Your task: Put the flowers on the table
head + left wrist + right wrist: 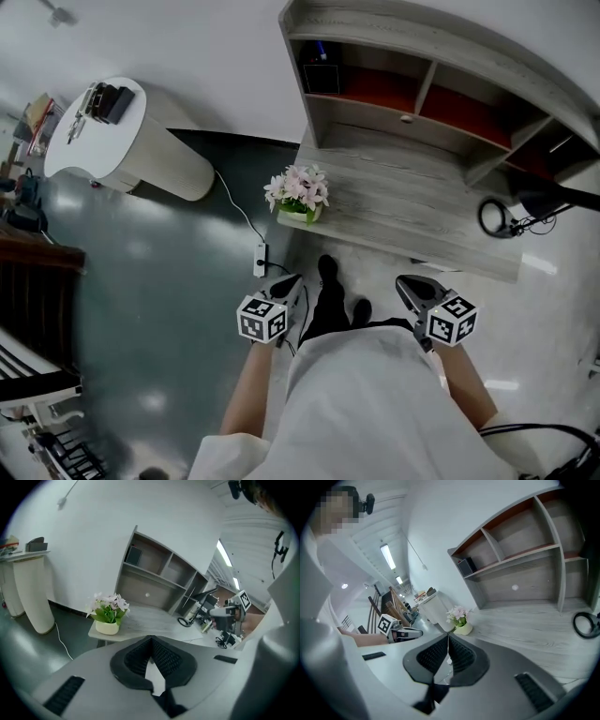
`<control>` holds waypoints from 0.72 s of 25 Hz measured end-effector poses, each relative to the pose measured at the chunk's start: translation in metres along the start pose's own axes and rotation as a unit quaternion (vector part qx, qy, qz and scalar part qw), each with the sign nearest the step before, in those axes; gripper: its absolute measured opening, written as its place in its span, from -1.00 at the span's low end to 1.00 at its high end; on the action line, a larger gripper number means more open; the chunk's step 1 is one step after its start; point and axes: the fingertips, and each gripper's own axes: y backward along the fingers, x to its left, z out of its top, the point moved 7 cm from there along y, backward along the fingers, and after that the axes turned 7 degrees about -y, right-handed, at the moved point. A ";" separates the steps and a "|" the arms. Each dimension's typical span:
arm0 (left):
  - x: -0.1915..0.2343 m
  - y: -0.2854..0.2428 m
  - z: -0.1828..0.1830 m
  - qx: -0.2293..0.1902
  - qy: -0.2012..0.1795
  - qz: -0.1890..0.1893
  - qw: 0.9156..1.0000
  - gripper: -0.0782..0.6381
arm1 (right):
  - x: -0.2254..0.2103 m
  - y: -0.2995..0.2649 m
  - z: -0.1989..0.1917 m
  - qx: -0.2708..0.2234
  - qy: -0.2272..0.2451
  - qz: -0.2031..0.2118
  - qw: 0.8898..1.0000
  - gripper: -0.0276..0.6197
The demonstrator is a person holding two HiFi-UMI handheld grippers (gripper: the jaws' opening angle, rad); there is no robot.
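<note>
The flowers [297,190] are pink and white blooms in a small pale pot that stands upright on the near left corner of the grey wooden table [403,206]. My left gripper [292,279] hangs below that corner, apart from the pot, its jaws shut with nothing between them. My right gripper [403,281] is level with it in front of the table's edge, also shut and empty. The left gripper view shows the flowers [108,609] beyond the closed jaw tips of that gripper [151,639]. In the right gripper view the flowers [458,616] stand just past the right gripper [448,637].
A shelf unit [422,84] stands along the back of the table. A coiled black cable [494,217] lies at the table's right. A white rounded counter [112,131] stands at the left, and a power strip [261,261] with its cord lies on the dark floor.
</note>
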 end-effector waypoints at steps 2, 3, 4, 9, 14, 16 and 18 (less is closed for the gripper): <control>-0.010 0.016 -0.001 -0.020 0.004 0.007 1.000 -0.76 | 0.005 0.002 -0.006 -0.006 -0.004 0.005 1.000 -0.85; -0.015 0.023 -0.002 -0.026 0.001 0.010 1.000 -0.76 | 0.008 0.003 -0.009 -0.008 -0.005 0.006 1.000 -0.85; -0.018 0.028 -0.004 -0.031 -0.002 0.011 0.999 -0.76 | 0.011 0.003 -0.012 -0.009 -0.005 0.008 1.000 -0.85; -0.018 0.046 -0.010 -0.035 -0.008 0.005 0.999 -0.76 | 0.026 -0.004 -0.024 -0.005 0.006 0.009 1.000 -0.86; -0.011 0.053 -0.007 -0.033 -0.015 -0.012 0.999 -0.76 | 0.045 -0.010 -0.018 -0.020 0.012 0.007 1.000 -0.86; -0.009 0.056 -0.004 -0.032 -0.021 -0.019 0.999 -0.76 | 0.051 -0.013 -0.015 -0.025 0.013 0.004 1.000 -0.86; -0.006 0.056 -0.001 -0.033 -0.028 -0.025 0.999 -0.76 | 0.056 -0.016 -0.010 -0.032 0.013 0.000 0.999 -0.86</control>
